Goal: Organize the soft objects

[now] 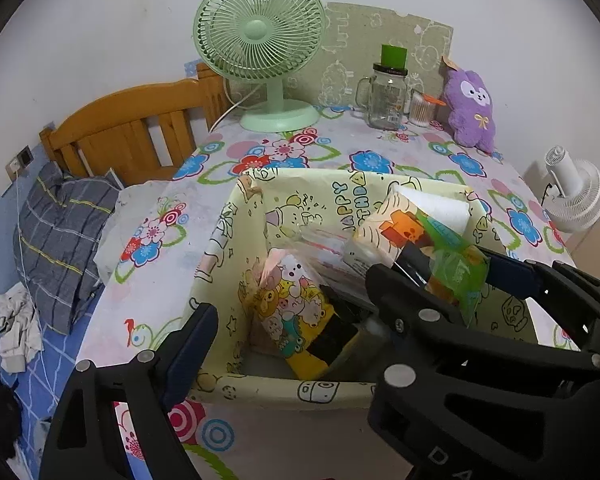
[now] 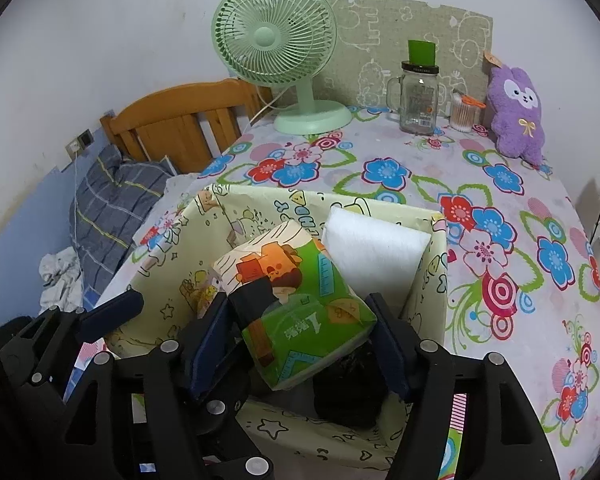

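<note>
Right wrist: right gripper (image 2: 300, 332) pinching tissue pack (image 2: 296, 304) over box (image 2: 436, 276), left gripper (image 1: 296, 300) spread beside it; placing step, next needs lowering pack inside, then release.

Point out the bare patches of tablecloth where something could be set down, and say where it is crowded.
Free: the flowered tablecloth between the yellow cartoon-print box and the green desk fan, and the strip right of the box. Crowded: the box interior, where the green tissue pack sits between the right gripper fingers, and the back corner around the purple plush rabbit.
</note>
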The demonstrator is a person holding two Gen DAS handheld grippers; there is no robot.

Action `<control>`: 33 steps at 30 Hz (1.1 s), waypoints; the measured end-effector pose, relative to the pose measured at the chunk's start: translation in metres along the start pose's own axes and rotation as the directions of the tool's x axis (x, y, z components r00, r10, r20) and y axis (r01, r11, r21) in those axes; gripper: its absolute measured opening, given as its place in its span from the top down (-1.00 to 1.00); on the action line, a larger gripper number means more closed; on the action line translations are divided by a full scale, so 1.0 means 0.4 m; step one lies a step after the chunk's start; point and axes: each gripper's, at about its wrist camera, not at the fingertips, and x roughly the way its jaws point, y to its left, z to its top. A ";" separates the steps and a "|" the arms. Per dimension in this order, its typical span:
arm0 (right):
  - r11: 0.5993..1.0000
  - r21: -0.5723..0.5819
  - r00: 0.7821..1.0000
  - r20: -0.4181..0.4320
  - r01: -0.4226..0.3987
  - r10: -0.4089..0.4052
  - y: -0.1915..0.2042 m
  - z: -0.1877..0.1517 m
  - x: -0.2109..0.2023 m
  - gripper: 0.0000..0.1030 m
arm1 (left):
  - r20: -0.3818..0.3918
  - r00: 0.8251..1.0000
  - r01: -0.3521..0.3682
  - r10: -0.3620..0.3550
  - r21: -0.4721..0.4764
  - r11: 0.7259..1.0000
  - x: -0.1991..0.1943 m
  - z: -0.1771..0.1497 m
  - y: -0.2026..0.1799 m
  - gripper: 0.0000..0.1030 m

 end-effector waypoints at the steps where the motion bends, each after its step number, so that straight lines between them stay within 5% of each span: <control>1: 1.000 0.001 1.000 -0.003 0.003 -0.003 -0.001 -0.001 0.000 -0.48 | 0.001 1.000 0.001 -0.001 0.003 1.000 -0.001 -0.002 -0.002 -0.78; 7: 0.998 -0.004 0.998 0.013 0.058 -0.058 -0.010 -0.008 -0.022 -0.69 | 0.003 1.000 0.007 -0.007 0.009 1.000 -0.006 -0.005 -0.012 -0.85; 33: 0.992 0.049 0.982 0.140 0.119 -0.125 -0.105 -0.039 -0.232 -0.69 | 0.134 0.991 0.009 -0.017 0.062 0.998 -0.154 -0.001 -0.125 -0.99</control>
